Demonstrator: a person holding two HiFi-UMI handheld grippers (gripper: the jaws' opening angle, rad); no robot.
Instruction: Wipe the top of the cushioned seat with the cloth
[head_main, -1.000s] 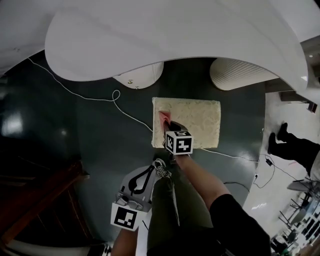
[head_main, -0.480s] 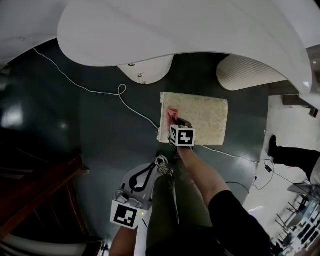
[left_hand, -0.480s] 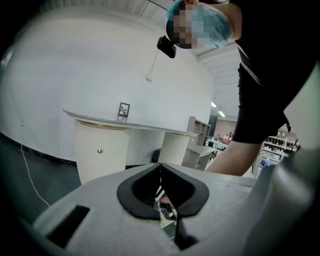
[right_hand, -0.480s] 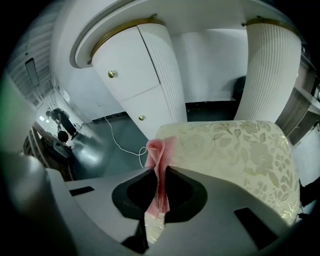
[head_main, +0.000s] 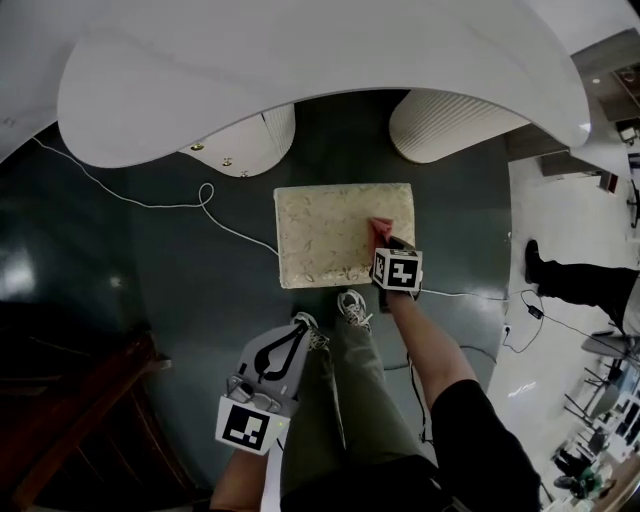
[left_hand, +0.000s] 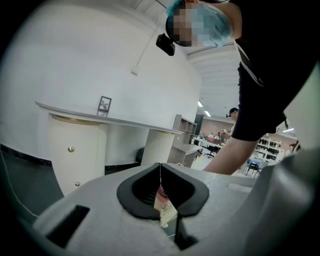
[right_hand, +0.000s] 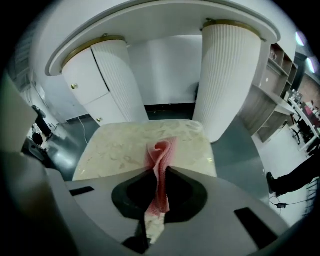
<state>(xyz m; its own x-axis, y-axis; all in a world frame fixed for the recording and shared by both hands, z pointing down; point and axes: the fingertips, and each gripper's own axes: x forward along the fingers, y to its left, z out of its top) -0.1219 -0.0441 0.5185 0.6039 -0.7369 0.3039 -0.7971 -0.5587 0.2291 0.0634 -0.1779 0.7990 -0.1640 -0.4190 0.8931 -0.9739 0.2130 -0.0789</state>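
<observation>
The cushioned seat (head_main: 330, 235) is a cream, patterned rectangular pad low on the dark floor, also in the right gripper view (right_hand: 120, 147). A pink-red cloth (head_main: 381, 229) lies bunched on the seat's right part, near the right edge. My right gripper (head_main: 390, 243) is shut on the cloth (right_hand: 161, 152), whose free end fans out onto the seat top ahead of the jaws. My left gripper (head_main: 290, 340) hangs lower left, off the seat, over the floor beside my leg. Its jaws meet at the tips (left_hand: 160, 170) with nothing held.
A large white curved desk (head_main: 300, 60) overhangs the seat, with a white cabinet (head_main: 236, 145) and a ribbed column (head_main: 440, 125) just behind. A white cable (head_main: 200, 200) runs over the floor at left. My shoes (head_main: 352, 305) touch the seat's front. Another person's leg (head_main: 580, 285) stands right.
My right gripper has dragged the cloth across the seat top from its left side to its right side. The left gripper has stayed low by my leg.
</observation>
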